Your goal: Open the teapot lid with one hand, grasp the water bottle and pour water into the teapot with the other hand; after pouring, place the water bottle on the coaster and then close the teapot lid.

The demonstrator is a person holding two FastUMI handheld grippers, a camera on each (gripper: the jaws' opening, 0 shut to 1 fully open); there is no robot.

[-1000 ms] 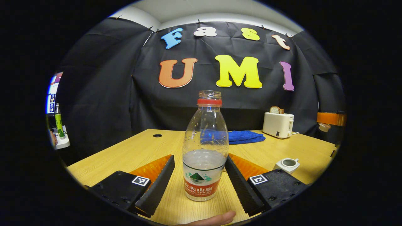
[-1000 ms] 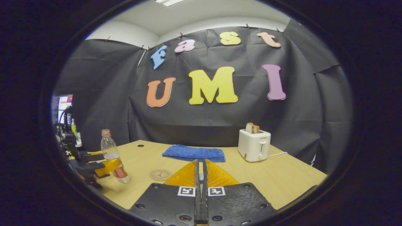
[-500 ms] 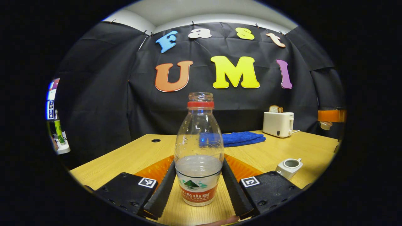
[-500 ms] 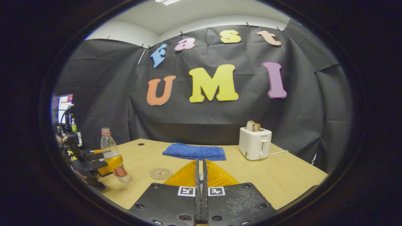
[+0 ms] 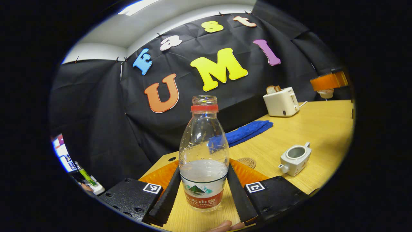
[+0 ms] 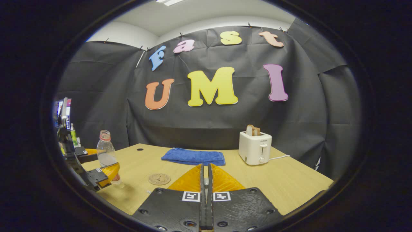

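A clear water bottle (image 5: 203,151) with a red neck ring, no cap and water in its lower part stands between the fingers of my left gripper (image 5: 203,167), which is shut on its labelled lower half. The right gripper view has the same bottle (image 6: 105,151) at the far left in that gripper (image 6: 96,164), just above the table. A white teapot (image 5: 295,158) sits open on the table to the right. Next to the bottle lies a round coaster (image 5: 247,162) (image 6: 159,178). My right gripper (image 6: 206,167) is shut on the pale teapot lid (image 5: 326,93), held high at the right.
On the wooden table (image 6: 289,187), a blue folded towel (image 6: 193,156) lies at the back and a white toaster (image 6: 255,148) with bread stands back right. A monitor and a green bottle (image 6: 73,137) are past the left edge. A fingertip (image 5: 225,224) shows below the bottle.
My left gripper closed on the bottle, then rolled and rose with it, so the table now slants in its view. The right gripper drifted slightly and stays shut.
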